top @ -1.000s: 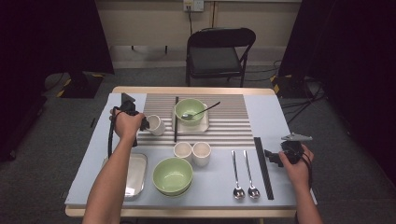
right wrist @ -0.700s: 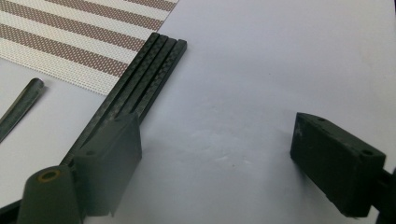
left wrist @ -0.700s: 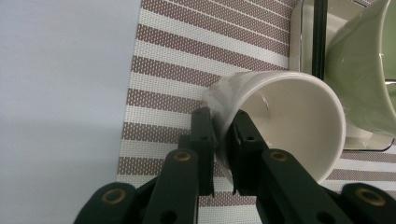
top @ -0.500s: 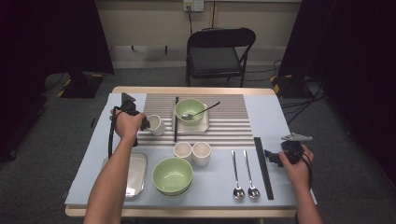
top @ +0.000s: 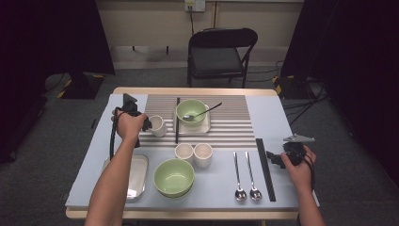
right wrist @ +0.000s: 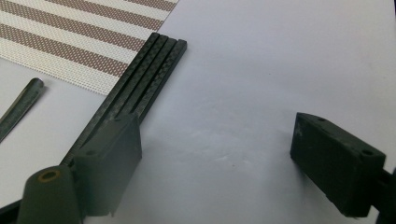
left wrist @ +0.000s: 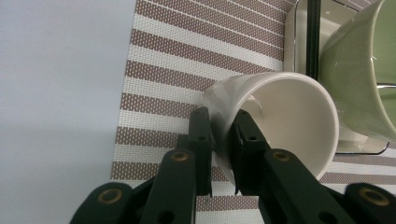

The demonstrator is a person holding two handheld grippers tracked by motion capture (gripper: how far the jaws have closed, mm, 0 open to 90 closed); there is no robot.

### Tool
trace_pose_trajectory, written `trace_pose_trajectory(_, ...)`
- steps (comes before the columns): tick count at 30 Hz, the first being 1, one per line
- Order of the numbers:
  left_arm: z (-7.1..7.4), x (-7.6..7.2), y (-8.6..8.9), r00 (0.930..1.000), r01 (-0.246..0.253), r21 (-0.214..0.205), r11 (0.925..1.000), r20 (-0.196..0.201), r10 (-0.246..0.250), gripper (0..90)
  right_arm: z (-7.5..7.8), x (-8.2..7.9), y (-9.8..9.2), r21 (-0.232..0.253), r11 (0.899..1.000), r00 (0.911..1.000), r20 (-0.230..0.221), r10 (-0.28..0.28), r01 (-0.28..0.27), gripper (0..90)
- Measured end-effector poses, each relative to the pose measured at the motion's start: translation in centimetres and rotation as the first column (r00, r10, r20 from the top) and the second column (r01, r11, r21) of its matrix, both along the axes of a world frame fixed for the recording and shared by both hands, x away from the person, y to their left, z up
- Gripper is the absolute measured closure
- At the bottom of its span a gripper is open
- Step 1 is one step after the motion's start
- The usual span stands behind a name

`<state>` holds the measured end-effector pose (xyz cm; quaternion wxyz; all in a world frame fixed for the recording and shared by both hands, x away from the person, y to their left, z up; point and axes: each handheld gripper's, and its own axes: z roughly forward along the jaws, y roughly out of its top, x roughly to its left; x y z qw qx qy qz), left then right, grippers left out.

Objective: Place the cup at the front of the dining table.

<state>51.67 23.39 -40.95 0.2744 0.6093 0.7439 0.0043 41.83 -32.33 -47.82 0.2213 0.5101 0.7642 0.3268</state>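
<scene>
A white cup stands at the left edge of the striped placemat. My left gripper is shut on the cup's wall, one jaw inside the rim and one outside, as the left gripper view shows. Beside the cup stands a green bowl with a dark spoon in it, on a white square plate. My right gripper hovers open over the bare table at the right, next to a set of black chopsticks, with nothing between its jaws.
Black chopsticks lie between the cup and the plate. Two small white cups, stacked green bowls, a metal tray and two spoons sit nearer the front. A folding chair stands behind the table.
</scene>
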Motion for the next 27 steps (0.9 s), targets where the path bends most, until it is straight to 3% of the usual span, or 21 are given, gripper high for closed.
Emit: trace_pose_trajectory(27,0.18,0.06,-0.29,0.9999,-0.004,0.005,1.0,0.012,0.003,79.1,0.0,-0.02,0.01,-0.001,1.0,1.0,0.001,0.0,0.0,14.9)
